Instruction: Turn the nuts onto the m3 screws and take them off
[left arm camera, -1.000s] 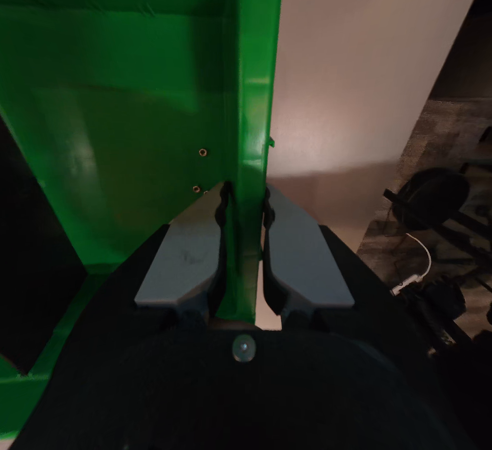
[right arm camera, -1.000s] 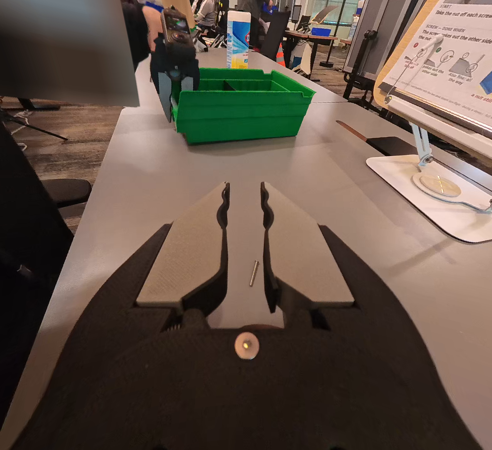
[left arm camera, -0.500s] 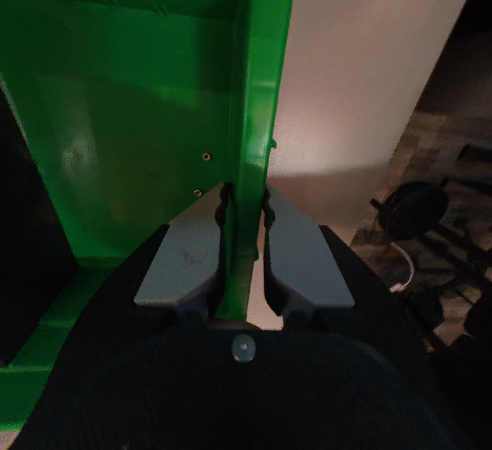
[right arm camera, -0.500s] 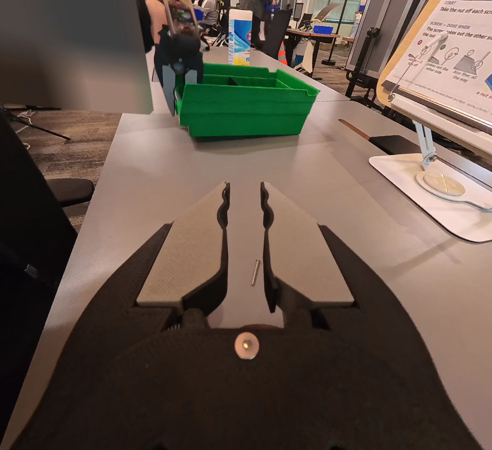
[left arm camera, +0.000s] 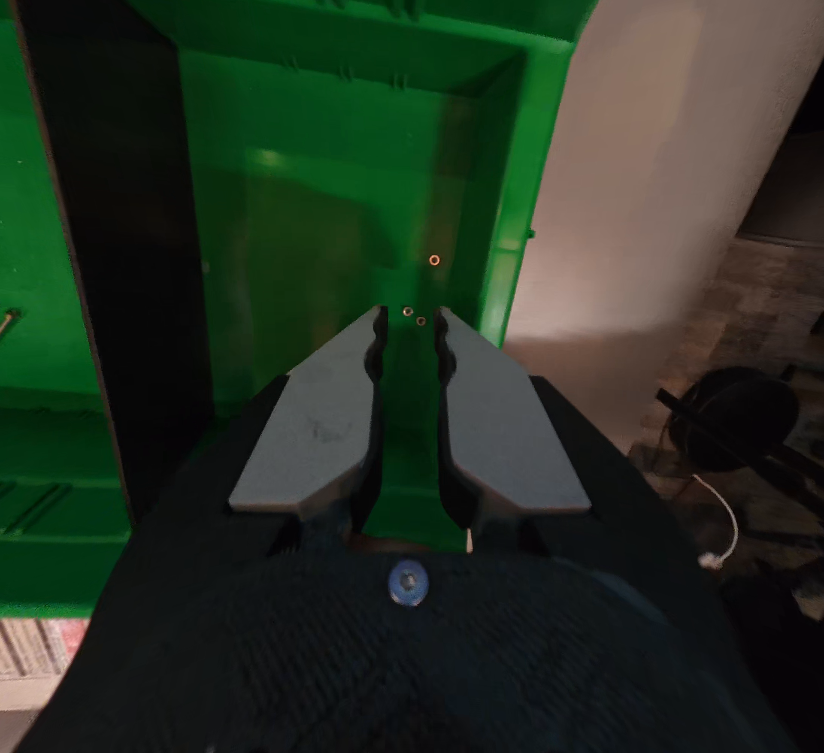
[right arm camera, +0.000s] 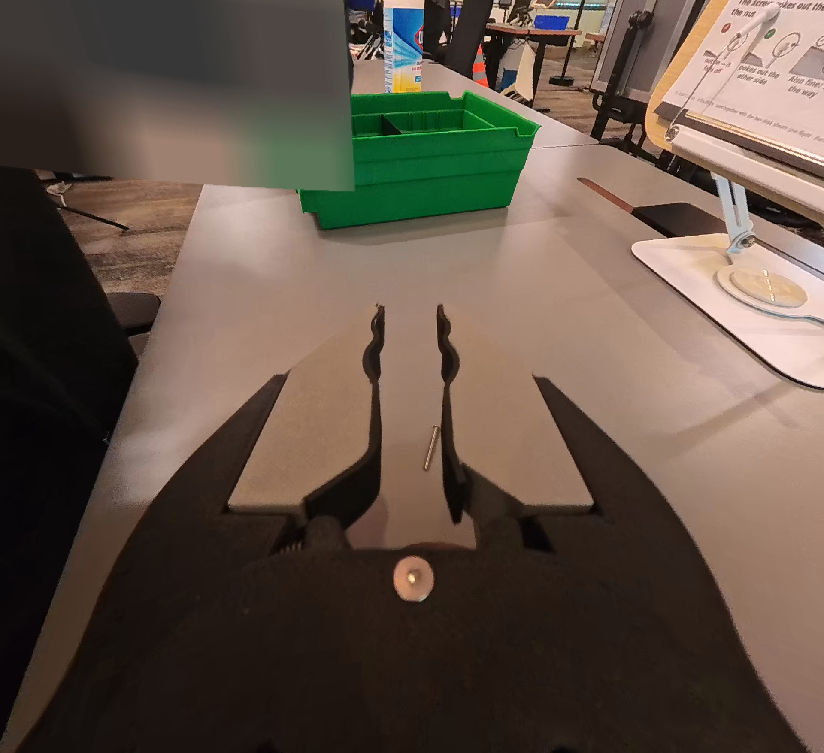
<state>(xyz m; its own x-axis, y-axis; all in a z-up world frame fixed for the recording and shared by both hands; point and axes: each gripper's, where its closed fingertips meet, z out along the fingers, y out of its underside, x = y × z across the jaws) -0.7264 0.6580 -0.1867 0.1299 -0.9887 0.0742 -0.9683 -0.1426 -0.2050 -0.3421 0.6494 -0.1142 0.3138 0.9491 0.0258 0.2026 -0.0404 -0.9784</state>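
Nuts (left arm camera: 407,311) — three small rings — are seen on the floor of the green bin (left arm camera: 504,268), just ahead of the parted, empty left gripper (left arm camera: 409,311). One screw (right arm camera: 430,447) is seen lying on the grey table (right arm camera: 557,330) — between the spread fingers of the empty right gripper (right arm camera: 409,308).

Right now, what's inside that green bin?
In the green bin, three small nuts lie loose. A black divider splits it. The left hand-held gripper covers the near floor.
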